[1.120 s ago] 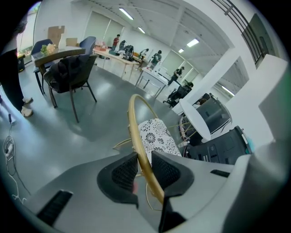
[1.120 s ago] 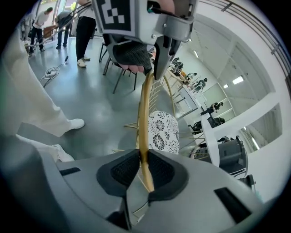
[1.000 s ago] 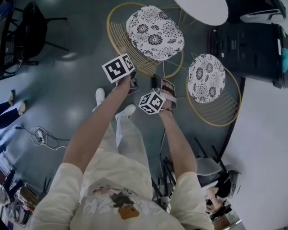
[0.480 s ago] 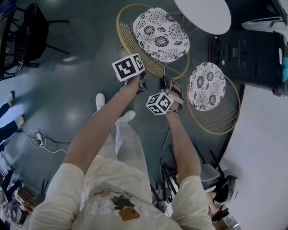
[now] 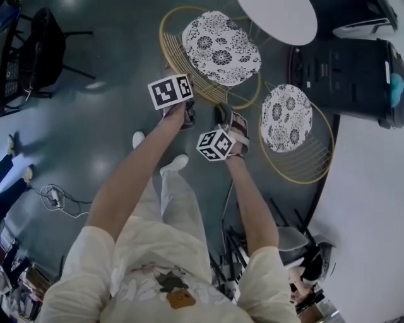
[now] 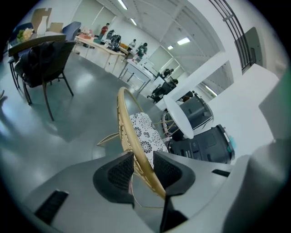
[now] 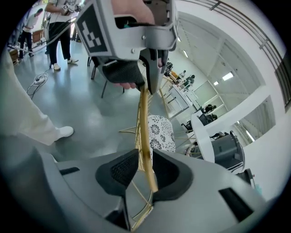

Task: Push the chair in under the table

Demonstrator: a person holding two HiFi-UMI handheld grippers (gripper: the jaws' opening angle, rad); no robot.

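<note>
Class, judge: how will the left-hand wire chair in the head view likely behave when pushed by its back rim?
Probably light: the chair is thin open wire. Its rim looks stiff enough to push. The cushion might slide.

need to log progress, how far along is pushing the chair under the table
Done: both claws are at the chair rim, the left claw and the right claw each with it between its jaws. In hand: the left claw's jaws are opening, pads not pressing. Left: the cushion lies almost wholly outside the table, so the push looks mostly undone.
</note>
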